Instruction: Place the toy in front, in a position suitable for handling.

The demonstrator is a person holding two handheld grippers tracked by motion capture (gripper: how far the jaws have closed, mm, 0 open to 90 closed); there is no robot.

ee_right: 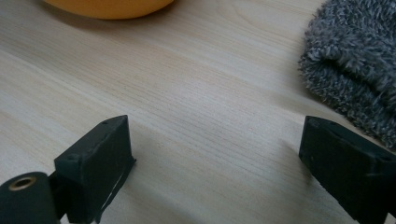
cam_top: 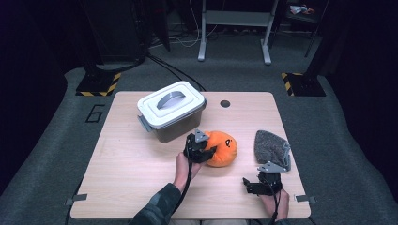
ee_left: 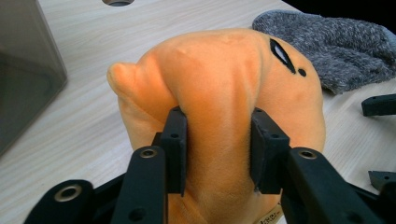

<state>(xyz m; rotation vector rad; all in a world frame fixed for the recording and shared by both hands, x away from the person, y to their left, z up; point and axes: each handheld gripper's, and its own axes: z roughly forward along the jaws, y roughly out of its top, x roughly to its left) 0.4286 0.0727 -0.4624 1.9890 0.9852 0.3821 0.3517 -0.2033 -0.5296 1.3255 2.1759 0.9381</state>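
An orange plush toy [cam_top: 224,148] with black face marks lies at the middle of the wooden table [cam_top: 131,168]. My left gripper [cam_top: 206,151] is shut on it from its left side. In the left gripper view both pads [ee_left: 175,140] press into the plush toy [ee_left: 224,70] and pinch a fold of it between them. My right gripper [cam_top: 247,185] rests low near the table's front right, jaws wide open over bare wood [ee_right: 215,135], nothing between them. A grey woolly cloth [cam_top: 270,146] lies just beyond it.
A grey lidded plastic box [cam_top: 171,110] with a handle stands at the back left of the plush toy, close to my left gripper, and its wall [ee_left: 23,70] is near. A small round hole [cam_top: 225,103] sits near the table's far edge. The grey cloth [ee_right: 359,60] borders the right jaw.
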